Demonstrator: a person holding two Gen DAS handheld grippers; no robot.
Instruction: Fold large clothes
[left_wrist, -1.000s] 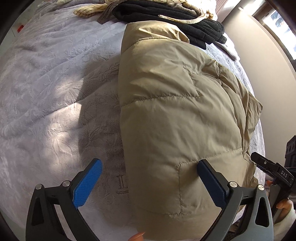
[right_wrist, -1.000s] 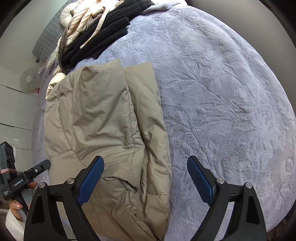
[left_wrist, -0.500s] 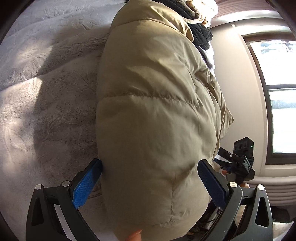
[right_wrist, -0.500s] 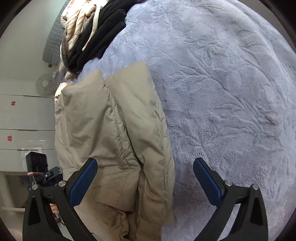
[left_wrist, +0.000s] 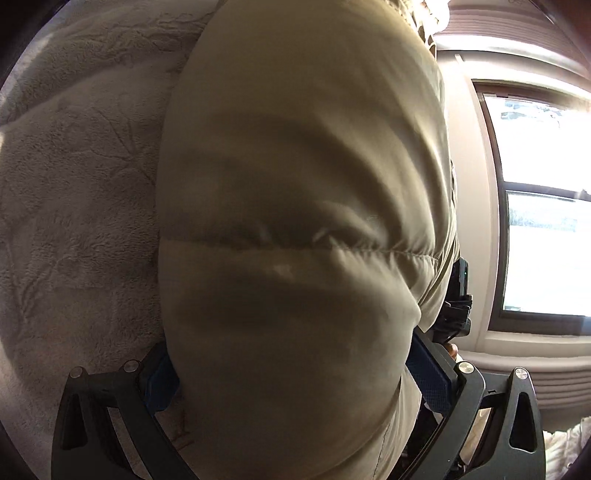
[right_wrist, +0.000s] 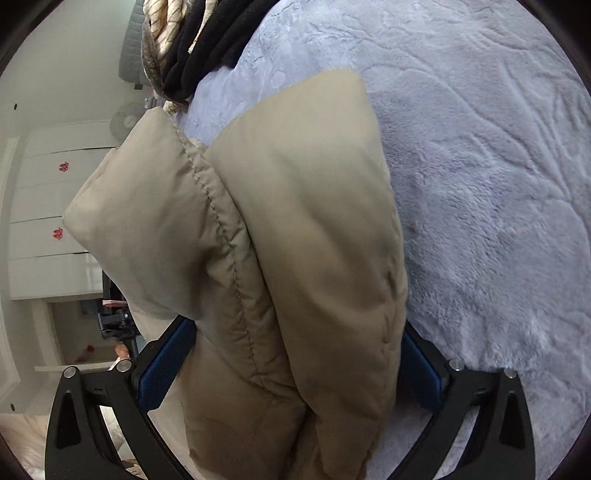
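A beige puffer jacket (left_wrist: 295, 184) lies folded lengthwise on the grey plush bedspread (right_wrist: 480, 184). My left gripper (left_wrist: 291, 347) is open and low against the jacket's near end. The padded fabric bulges between its blue pads (left_wrist: 428, 376) and hides most of the left one. My right gripper (right_wrist: 295, 328) is open at its widest around the other near corner of the jacket (right_wrist: 295, 229), with a stitched fold and a flap standing between its fingers. Whether the pads of either gripper touch the fabric is unclear.
A pile of black and striped clothes (right_wrist: 199, 48) sits at the far end of the bed. A bright window (left_wrist: 535, 221) and wall lie to the right in the left wrist view. White drawers (right_wrist: 48, 221) stand beyond the bed's left edge in the right wrist view.
Both grippers have dropped and tilted toward the jacket's near end, which now fills the gap between each pair of fingers. The right jaws have widened slightly.
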